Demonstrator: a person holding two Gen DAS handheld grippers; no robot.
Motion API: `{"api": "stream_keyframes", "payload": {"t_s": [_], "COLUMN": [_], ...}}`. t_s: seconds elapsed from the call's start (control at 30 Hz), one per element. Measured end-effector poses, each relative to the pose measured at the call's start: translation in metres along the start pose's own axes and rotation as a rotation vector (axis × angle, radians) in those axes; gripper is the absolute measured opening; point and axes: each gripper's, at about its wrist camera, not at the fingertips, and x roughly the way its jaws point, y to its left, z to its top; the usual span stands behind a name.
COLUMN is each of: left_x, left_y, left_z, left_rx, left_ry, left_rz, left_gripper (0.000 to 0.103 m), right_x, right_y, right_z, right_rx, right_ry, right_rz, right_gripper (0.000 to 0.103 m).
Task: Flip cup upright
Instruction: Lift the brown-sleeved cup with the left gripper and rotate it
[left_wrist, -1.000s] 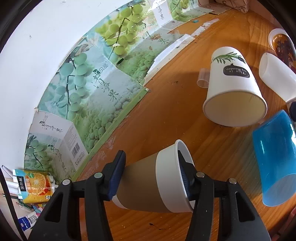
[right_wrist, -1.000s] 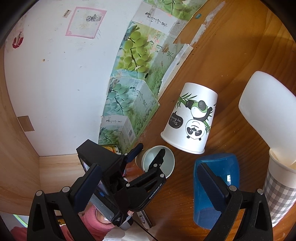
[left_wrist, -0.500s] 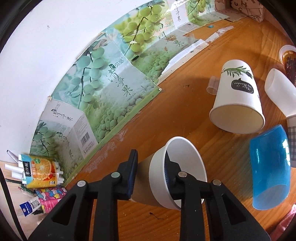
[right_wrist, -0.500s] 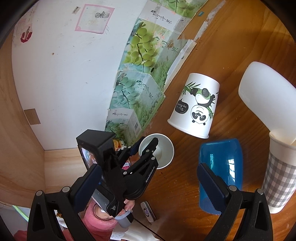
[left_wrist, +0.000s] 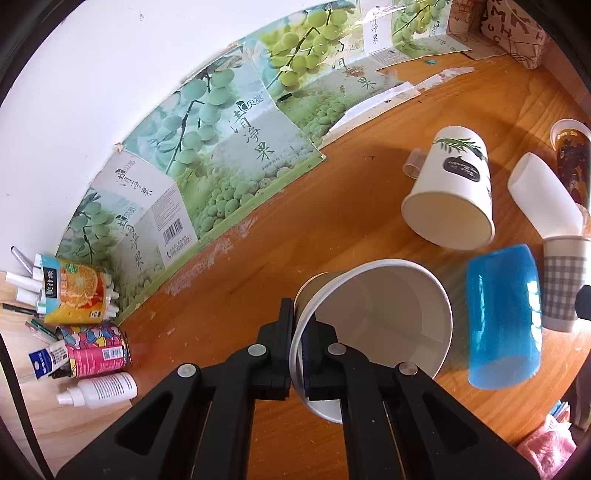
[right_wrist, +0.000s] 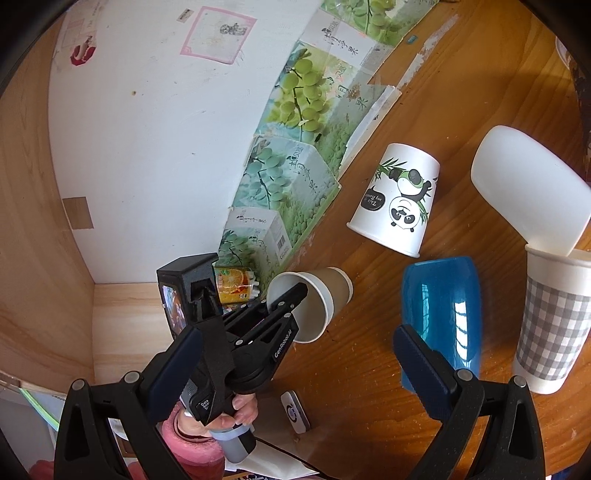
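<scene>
A brown paper cup with a white rim band (left_wrist: 384, 317) is pinched at its rim by my left gripper (left_wrist: 297, 343), one finger inside and one outside. The cup is tilted, mouth toward the left wrist camera, its base near the wooden table (left_wrist: 332, 206). In the right wrist view the same cup (right_wrist: 325, 295) hangs from the left gripper (right_wrist: 291, 295) above the table. My right gripper (right_wrist: 295, 354) is open and empty, hovering above the table near the blue cup (right_wrist: 443, 306).
A panda paper cup (right_wrist: 399, 206) stands upside down. A blue cup (left_wrist: 502, 317) lies on its side. A white cup (right_wrist: 528, 192) leans in a checked cup (right_wrist: 554, 325). Grape cartons (left_wrist: 221, 147) line the wall. Cans and bottles (left_wrist: 88, 350) sit at left.
My left gripper closed from a wide hold across the cup to a pinch on its rim. The cup has swung so its mouth faces the camera, and it has lifted.
</scene>
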Motion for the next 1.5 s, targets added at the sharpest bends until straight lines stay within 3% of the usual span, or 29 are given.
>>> {"api": "stream_keyframes", "payload": {"t_s": [0.23, 0.4, 0.6, 0.83, 1.13, 1.33, 1.5], "left_x": [-0.033, -0.061, -0.091, -0.107, -0.096, -0.092, -0.083], "left_y": [0.001, -0.004, -0.028, -0.055, -0.099, -0.132, -0.161], "left_z": [-0.024, -0.046, -0.069, -0.080, -0.082, -0.082, -0.079], "left_rx": [-0.013, -0.026, 0.022, 0.047, 0.043, -0.006, -0.112], "left_ry": [-0.071, -0.178, -0.350, -0.443, -0.402, -0.339, -0.270], "left_rz": [-0.034, -0.093, -0.208, -0.401, -0.532, -0.649, -0.734], "left_gripper": [0.003, 0.003, 0.003, 0.003, 0.003, 0.003, 0.003], "right_x": [-0.016, -0.035, -0.064, -0.101, -0.143, -0.162, -0.176], "right_y": [0.005, 0.007, 0.007, 0.007, -0.002, -0.008, -0.023], "right_z": [-0.020, -0.042, -0.071, -0.103, -0.136, -0.146, -0.141], "right_rx": [-0.024, -0.047, -0.094, -0.223, -0.437, -0.613, -0.698], "right_ry": [-0.028, -0.064, -0.131, -0.252, -0.353, -0.344, -0.298], "right_rz": [0.009, -0.003, -0.067, -0.167, -0.290, -0.400, -0.427], "right_gripper": [0.103, 0.103, 0.103, 0.103, 0.103, 0.103, 0.103]}}
